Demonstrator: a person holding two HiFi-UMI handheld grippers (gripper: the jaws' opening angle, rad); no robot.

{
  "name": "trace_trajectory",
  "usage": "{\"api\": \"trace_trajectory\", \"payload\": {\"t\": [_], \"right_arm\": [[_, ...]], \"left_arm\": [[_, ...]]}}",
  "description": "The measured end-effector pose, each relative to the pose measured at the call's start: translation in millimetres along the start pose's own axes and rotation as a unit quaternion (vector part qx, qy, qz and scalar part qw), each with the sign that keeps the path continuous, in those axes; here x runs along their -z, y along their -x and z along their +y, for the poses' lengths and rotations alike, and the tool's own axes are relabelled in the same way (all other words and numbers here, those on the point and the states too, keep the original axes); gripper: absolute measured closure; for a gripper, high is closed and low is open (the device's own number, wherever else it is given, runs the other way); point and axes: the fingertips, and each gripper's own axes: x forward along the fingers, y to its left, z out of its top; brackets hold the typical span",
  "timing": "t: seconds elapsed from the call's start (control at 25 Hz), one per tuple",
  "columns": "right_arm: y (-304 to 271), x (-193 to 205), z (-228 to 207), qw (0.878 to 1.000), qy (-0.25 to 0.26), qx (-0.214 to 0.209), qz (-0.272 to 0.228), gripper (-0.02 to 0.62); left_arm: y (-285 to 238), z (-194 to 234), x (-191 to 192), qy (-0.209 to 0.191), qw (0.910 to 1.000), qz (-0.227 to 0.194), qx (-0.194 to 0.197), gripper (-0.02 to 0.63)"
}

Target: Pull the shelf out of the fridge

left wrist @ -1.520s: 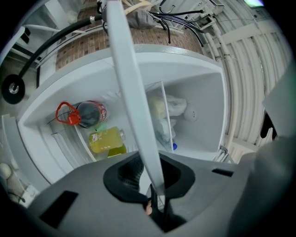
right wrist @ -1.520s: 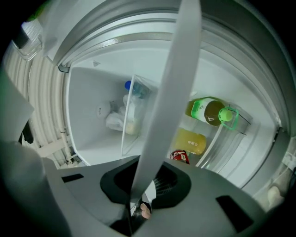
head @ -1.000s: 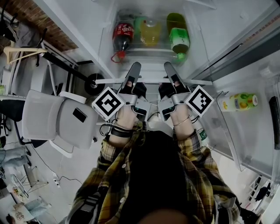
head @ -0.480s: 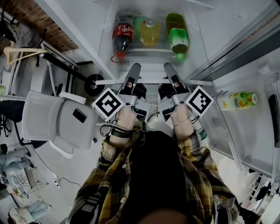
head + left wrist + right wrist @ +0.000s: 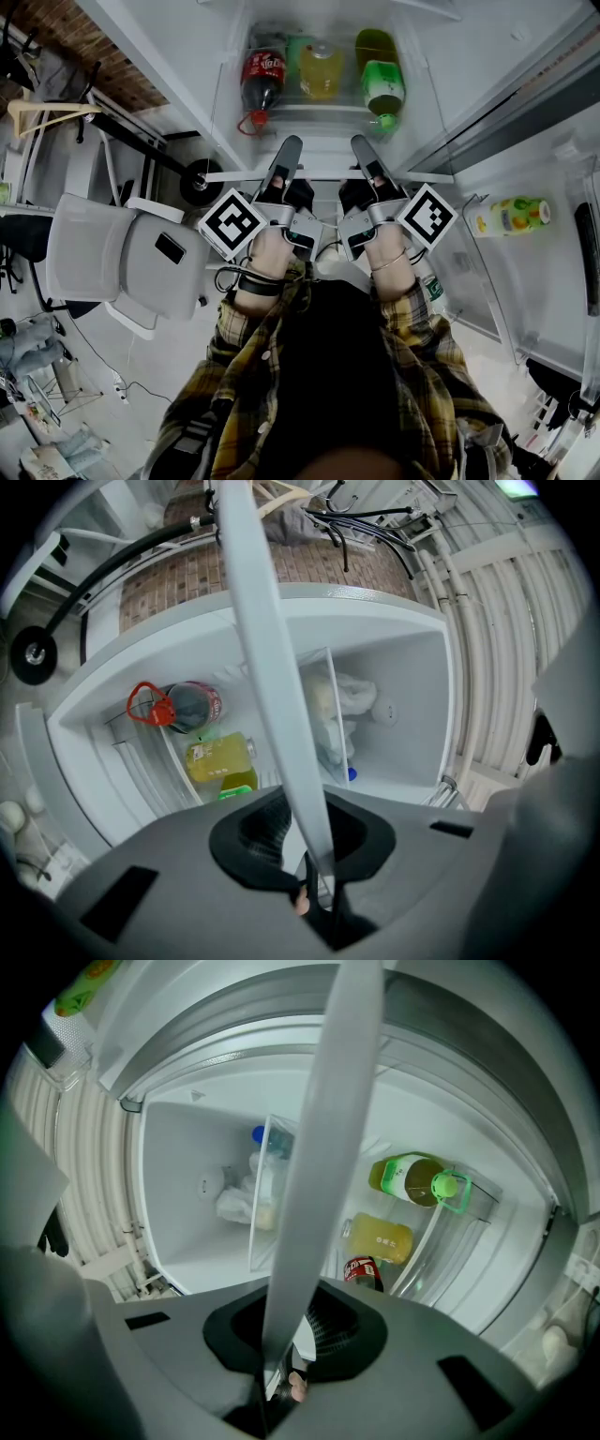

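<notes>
The fridge stands open below me in the head view. Its shelf shows as a white front strip (image 5: 234, 174) across the opening. My left gripper (image 5: 287, 155) and right gripper (image 5: 366, 155) reach side by side over that strip. In the left gripper view the shelf edge (image 5: 272, 667) runs as a pale band down into the left gripper (image 5: 314, 832), which is shut on it. The right gripper view shows the same shelf edge (image 5: 319, 1147) pinched in the right gripper (image 5: 281, 1335). Below the shelf lie a cola bottle (image 5: 263, 80), a yellow bottle (image 5: 322, 70) and a green bottle (image 5: 382, 84).
The fridge door stands open to the right, with a yellow-green bottle (image 5: 511, 217) in its rack. A white chair (image 5: 122, 258) is close on the left. Deep inside the fridge stands a clear divider (image 5: 328, 705) with a white bag beside it.
</notes>
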Motion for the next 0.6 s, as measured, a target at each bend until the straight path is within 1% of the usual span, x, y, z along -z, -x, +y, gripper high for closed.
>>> {"api": "trace_trajectory", "payload": {"t": [0.16, 0.44, 0.6], "right_arm": [[0.0, -0.5, -0.7, 1.0, -0.003, 0.0, 0.0, 0.546], [-0.1, 0.0, -1.6, 1.0, -0.004, 0.002, 0.002, 0.546], [-0.8, -0.3, -2.3, 1.0, -0.005, 0.003, 0.002, 0.546]], "left_arm": [[-0.9, -1.1, 0.0, -0.004, 1.0, 0.001, 0.003, 0.558], [-0.7, -0.3, 0.4, 0.002, 1.0, 0.001, 0.002, 0.557], [0.2, 4.2, -1.1, -0.01, 0.9999, 0.004, -0.008, 0.558]]}}
